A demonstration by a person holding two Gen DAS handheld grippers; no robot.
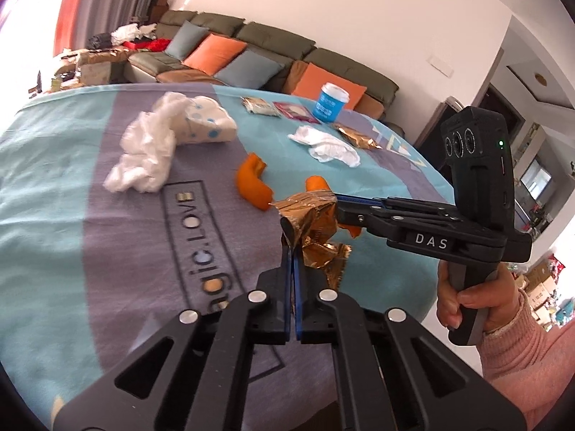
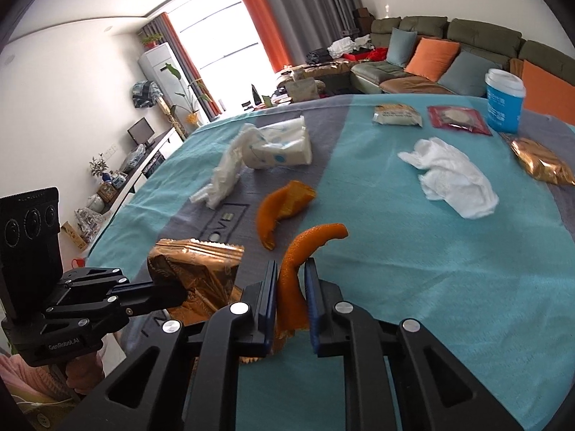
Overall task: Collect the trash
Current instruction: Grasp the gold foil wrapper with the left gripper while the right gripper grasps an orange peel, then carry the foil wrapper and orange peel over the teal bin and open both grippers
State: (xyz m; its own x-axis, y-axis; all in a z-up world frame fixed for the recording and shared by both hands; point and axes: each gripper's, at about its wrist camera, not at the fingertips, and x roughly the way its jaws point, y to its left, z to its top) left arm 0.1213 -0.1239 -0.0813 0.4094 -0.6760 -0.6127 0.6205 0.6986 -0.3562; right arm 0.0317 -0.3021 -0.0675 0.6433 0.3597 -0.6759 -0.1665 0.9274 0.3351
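We see a table under a teal and grey cloth (image 2: 431, 287), strewn with trash. At nine o'clock of the cloth lies a crumpled white tissue (image 2: 222, 179) touching a dotted tissue pack (image 2: 280, 151). Near six o'clock, our left gripper (image 1: 289, 240) has its blue pads pressed together on a corner of a crumpled gold foil wrapper (image 1: 316, 226), which hangs lifted off the cloth. Just beside it, at the cloth's centre, one curled orange peel (image 2: 284, 204) lies free. Our right gripper (image 2: 293, 301) pinches a second orange peel (image 2: 316, 237) between its fingers (image 2: 267, 305), the peel's tip curling up toward one o'clock; in the left wrist view this gripper partly hides the peel, so how firmly the pads bite is hard to judge. A hand in a pink sleeve (image 1: 478, 305) holds the right gripper's grip. Toward two o'clock rests a second white tissue (image 2: 452, 179), then another gold wrapper (image 2: 542, 161) at three. Along the far edge, from twelve to two, sit a beige snack packet (image 2: 397, 115), a red packet (image 2: 456, 118) and a blue paper cup (image 2: 503, 100) with a white lid.
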